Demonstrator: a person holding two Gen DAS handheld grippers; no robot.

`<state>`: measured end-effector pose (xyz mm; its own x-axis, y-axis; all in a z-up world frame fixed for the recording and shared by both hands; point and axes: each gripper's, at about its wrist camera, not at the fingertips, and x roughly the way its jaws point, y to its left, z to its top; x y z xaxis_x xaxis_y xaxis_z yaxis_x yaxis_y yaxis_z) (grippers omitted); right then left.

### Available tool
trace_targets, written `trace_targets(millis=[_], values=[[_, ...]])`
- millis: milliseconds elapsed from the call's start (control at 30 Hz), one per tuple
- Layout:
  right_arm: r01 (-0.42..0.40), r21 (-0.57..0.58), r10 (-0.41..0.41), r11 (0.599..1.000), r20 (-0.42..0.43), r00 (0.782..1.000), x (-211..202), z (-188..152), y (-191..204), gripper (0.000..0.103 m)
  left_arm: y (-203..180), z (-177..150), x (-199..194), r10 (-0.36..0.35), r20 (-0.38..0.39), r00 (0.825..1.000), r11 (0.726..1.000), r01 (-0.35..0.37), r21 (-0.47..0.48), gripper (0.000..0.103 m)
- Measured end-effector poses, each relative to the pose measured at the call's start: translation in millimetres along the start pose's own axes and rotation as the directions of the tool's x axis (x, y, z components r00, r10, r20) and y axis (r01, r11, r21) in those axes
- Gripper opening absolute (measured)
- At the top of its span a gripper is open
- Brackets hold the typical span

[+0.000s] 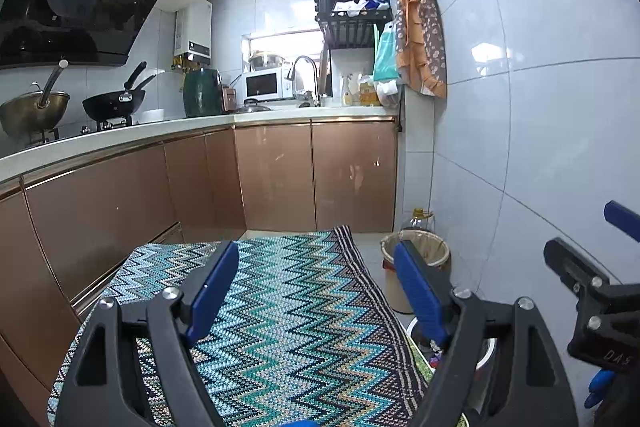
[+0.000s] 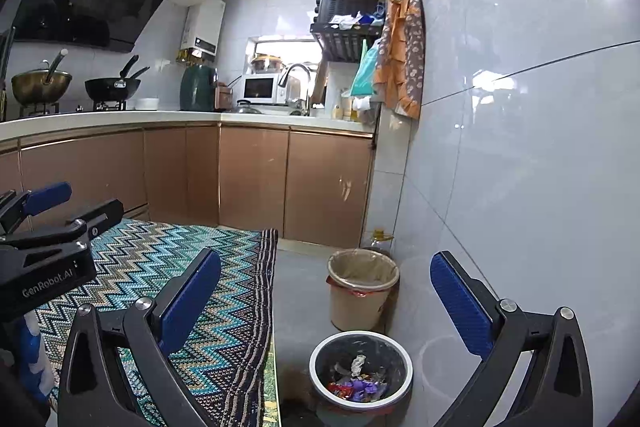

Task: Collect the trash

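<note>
A round black trash bin with a white rim stands on the floor by the tiled wall and holds crumpled paper and coloured wrappers. Behind it stands a beige bin with a plastic liner, also in the left wrist view. My right gripper is open and empty, held above the black bin. My left gripper is open and empty above the zigzag mat. The black bin shows only partly behind my left gripper's right finger.
The zigzag mat covers the floor at the left. Brown cabinets under a white counter run along the left and back. A plastic oil bottle stands behind the beige bin. The grey tiled wall is close on the right.
</note>
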<state>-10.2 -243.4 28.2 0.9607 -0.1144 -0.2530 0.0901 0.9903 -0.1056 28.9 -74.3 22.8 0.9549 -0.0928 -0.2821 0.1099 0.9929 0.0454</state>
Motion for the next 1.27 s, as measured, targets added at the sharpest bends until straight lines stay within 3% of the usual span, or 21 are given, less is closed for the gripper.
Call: trace_targets(millis=[533, 1267], values=[[-0.03, 0.01, 0.03, 0.999, -0.025, 0.999, 33.9, 2.7, -0.6, 0.103, 7.1, -11.0, 38.2, 0.019, -0.032, 0.999, 1.0, -0.019, 0.012, 0.079], [-0.038, 0.016, 0.039, 0.999, -0.047, 0.998, 49.6, -0.2, 0.2, 0.103, 16.8, -7.1, 44.0, 0.059, -0.013, 0.998, 0.998, -0.059, 0.005, 0.079]])
